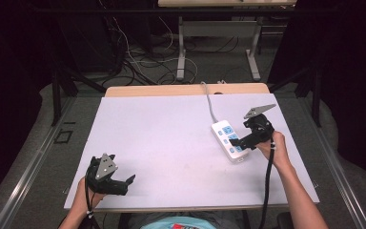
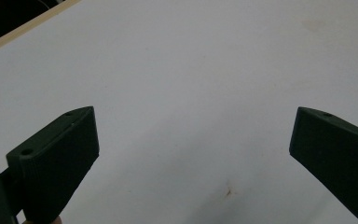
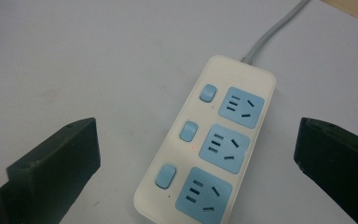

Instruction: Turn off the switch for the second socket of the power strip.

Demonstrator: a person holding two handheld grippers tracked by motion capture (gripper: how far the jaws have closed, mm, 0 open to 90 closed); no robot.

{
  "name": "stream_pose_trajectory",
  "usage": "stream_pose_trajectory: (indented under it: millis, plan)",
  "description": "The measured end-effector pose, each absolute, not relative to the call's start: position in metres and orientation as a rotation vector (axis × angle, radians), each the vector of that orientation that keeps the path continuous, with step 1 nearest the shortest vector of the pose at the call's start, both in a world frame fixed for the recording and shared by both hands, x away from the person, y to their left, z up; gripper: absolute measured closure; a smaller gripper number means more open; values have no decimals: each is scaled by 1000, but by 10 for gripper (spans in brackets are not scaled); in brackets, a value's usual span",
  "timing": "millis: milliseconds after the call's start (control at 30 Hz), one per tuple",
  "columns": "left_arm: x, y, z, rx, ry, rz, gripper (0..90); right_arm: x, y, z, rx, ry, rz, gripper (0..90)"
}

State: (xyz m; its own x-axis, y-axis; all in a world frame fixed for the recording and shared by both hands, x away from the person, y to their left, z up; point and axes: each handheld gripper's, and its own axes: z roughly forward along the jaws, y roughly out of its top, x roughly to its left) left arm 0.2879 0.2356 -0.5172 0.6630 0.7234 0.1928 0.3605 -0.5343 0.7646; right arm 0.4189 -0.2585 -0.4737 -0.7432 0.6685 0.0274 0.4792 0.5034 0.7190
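**benchrat:** Over on the right side of the table [image 1: 138, 138], the right gripper [image 1: 238, 141] is held low above the power strip [image 1: 228, 138], with the right hand [image 1: 272, 145] wrapped round the back of it and the forearm angled in from the bottom edge. The grey plate on top is tipped up toward the far side. How are the jaws seen to be set?

**socketfan:** Spread wide apart, nothing clamped. From the right gripper view, the power strip [image 3: 212, 149] is seen lying flat between the two black jaws but a bit further out, not touched by either. Three blue sockets are lined up along it, with a blue switch beside each, and a tiny red light is seen next to the middle switch. Its grey cable [image 3: 272, 30] is run off toward the far edge of the table.

**benchrat:** And the other side?

**socketfan:** The left gripper [image 1: 124, 183] is parked near the front-left corner, well apart from the strip, gripped from behind by the left hand [image 1: 88, 193]. Its jaws are opened wide too, and just bare white tabletop [image 2: 191, 70] is seen between them.
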Motion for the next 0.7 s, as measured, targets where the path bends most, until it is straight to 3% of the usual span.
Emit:
stream_pose_trajectory:
  millis: [700]
  plan:
    - [288,234,-518,2170,830,637,13,440,-257,-482,1054,2555,1045,0]
